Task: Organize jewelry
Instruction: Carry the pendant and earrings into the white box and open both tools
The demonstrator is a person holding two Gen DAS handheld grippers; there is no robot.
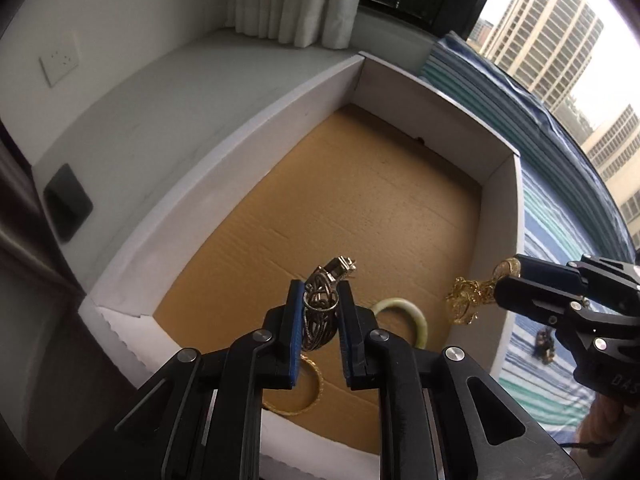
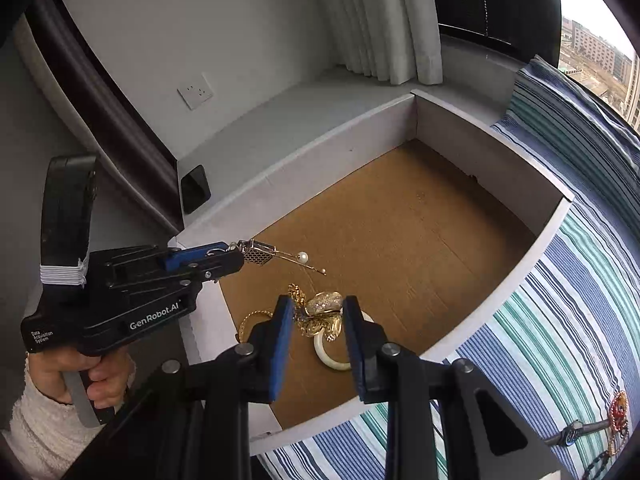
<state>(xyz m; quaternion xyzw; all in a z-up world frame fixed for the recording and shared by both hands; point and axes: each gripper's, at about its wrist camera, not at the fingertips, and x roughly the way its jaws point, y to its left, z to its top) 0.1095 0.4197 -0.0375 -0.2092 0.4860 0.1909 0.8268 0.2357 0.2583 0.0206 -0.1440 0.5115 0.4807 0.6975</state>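
A shallow white box [image 1: 224,160] with a brown cardboard floor lies on a striped cloth. My left gripper [image 1: 320,296] is shut on a bronze filigree jewelry piece [image 1: 320,312] and holds it over the box's near end; it also shows in the right wrist view [image 2: 236,258], with a pearl pin [image 2: 280,256] sticking out. My right gripper [image 2: 318,312] is shut on a gold brooch with chain [image 2: 322,312], held above the box; the brooch also shows in the left wrist view [image 1: 468,296]. A pale jade bangle [image 1: 416,320] and a gold bangle [image 1: 312,392] lie on the box floor.
More jewelry and a watch [image 2: 576,432] lie on the striped cloth [image 2: 580,300] to the right of the box. A white ledge [image 1: 160,112] with a black phone [image 1: 68,204] runs along the left. Curtains and a window stand behind.
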